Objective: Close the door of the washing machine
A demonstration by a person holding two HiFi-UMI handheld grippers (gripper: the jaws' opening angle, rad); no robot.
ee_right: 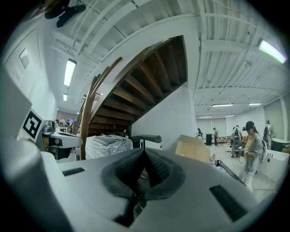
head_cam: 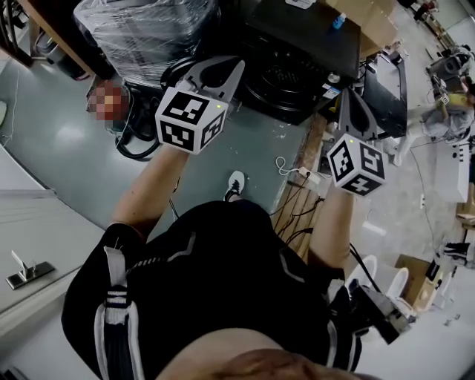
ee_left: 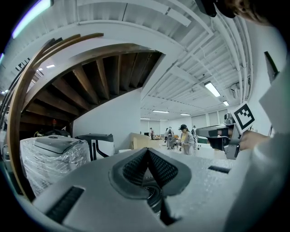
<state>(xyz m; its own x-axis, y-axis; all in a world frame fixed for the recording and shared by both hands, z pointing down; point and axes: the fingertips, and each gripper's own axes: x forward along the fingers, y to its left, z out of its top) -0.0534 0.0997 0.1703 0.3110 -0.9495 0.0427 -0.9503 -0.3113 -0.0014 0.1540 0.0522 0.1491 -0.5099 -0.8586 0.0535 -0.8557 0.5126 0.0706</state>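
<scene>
The washing machine [head_cam: 300, 44] is a black box straight ahead of me on the floor, its round drum opening [head_cam: 283, 80] showing from above. In the left gripper view the washing machine [ee_left: 96, 141] is small and dark beyond the jaws, with a flat black lid on top; I cannot tell how far the lid stands up. My left gripper [head_cam: 217, 68] is held level in front of it, shut and empty. My right gripper [head_cam: 355, 100] is level at the machine's right corner, also shut with nothing in it. Both gripper views show the pads [ee_left: 136, 166] [ee_right: 156, 168] pressed together.
A plastic-wrapped appliance [head_cam: 141, 30] stands left of the washing machine. Black cables [head_cam: 137, 141] lie by it, and a power strip [head_cam: 312, 177] and wooden boards [head_cam: 297, 204] to the right. Cardboard boxes [head_cam: 371, 22] are behind. A wooden staircase [ee_right: 136, 90] rises above; people [ee_left: 185, 138] stand far off.
</scene>
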